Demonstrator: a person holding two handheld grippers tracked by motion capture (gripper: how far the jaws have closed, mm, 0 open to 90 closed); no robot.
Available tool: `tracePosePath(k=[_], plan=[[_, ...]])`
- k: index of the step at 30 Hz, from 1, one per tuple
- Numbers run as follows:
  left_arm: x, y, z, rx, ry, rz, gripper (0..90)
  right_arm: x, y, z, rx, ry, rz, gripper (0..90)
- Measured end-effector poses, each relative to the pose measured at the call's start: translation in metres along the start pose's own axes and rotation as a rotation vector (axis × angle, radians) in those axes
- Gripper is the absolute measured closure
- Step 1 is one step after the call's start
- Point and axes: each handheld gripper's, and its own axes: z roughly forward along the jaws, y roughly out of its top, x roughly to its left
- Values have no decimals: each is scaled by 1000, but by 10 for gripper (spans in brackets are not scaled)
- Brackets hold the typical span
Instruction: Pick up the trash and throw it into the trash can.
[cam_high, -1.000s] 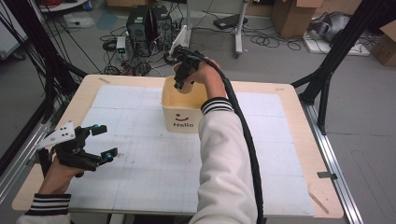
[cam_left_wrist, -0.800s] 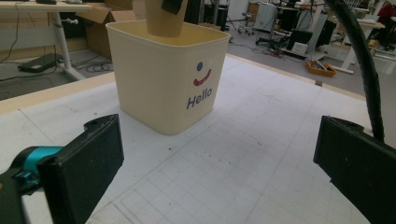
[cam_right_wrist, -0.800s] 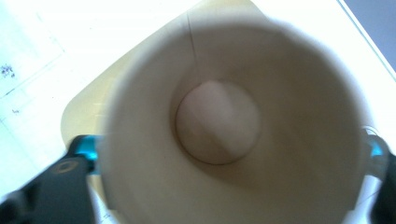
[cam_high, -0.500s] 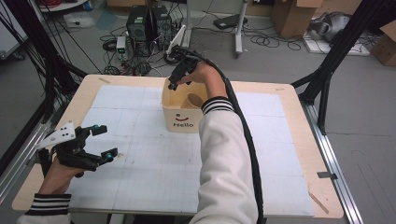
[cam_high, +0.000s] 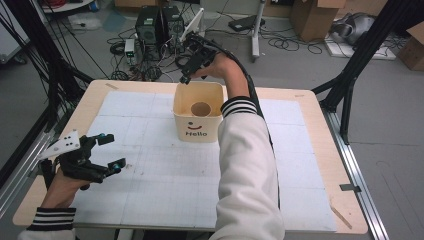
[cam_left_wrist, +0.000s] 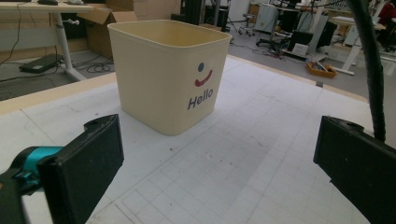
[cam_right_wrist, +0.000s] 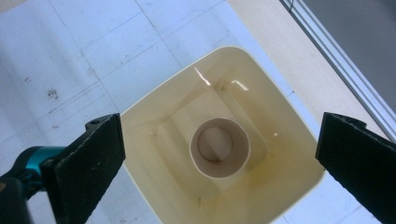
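Observation:
A cream bin (cam_high: 197, 131) with a smile and "Hello" on its front stands on the white gridded mat (cam_high: 300, 150), far of centre. On its floor lies a cream ring-shaped roll (cam_high: 193, 109), hole facing up. My right gripper (cam_high: 192, 62) hangs above the bin's far rim, open and holding nothing. In the right gripper view its jaws stand wide apart on either side of the bin (cam_right_wrist: 280, 186), looking straight down on the roll (cam_right_wrist: 218, 171). My left gripper (cam_high: 111, 151) rests low at the front left, open and empty, and faces the bin (cam_left_wrist: 159, 79).
The mat covers a wooden table (cam_high: 310, 100) with rails along both sides. Black frame posts (cam_high: 350, 90) rise at the right and left corners. Computer towers (cam_high: 157, 27), cables and cardboard boxes (cam_high: 312, 17) lie on the floor beyond the far edge.
My right gripper has risen from the bin's mouth and drawn back toward its far rim, uncovering the roll on the bin's floor. The left gripper has stayed put.

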Motion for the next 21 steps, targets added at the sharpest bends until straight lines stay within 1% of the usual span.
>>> tracePosePath(k=[2, 3, 6, 8, 10, 12, 16, 17, 18, 20, 21], plan=[[0, 0, 0, -1, 0, 1, 21, 0, 0, -7, 8, -19, -15, 2], [0, 0, 0, 0, 0, 0, 21, 1, 1, -11, -1, -16, -9, 2], [0, 0, 1, 0, -2, 1, 21, 3, 4, -24, -28, -26, -10, 2], [0, 0, 0, 0, -1, 2, 21, 4, 5, -31, -41, -20, -11, 2], [0, 0, 0, 1, 0, 2, 21, 5, 4, -35, -38, -26, -12, 2], [0, 0, 0, 1, 1, 2, 21, 5, 5, -40, -25, -41, -19, 2], [0, 0, 1, -2, 1, 2, 21, 7, 7, -50, -44, -45, -22, 2], [0, 0, 1, -1, 1, 1, 21, 7, 7, -51, -51, -44, -29, 2], [0, 0, 0, 0, 1, 2, 21, 8, 7, -52, -47, -42, -19, 2], [0, 0, 0, 2, 3, 4, 21, 7, 5, -52, -45, -52, -32, 2], [1, 0, 1, 6, 3, 6, 21, 8, 4, -53, -38, -52, -26, 2]])
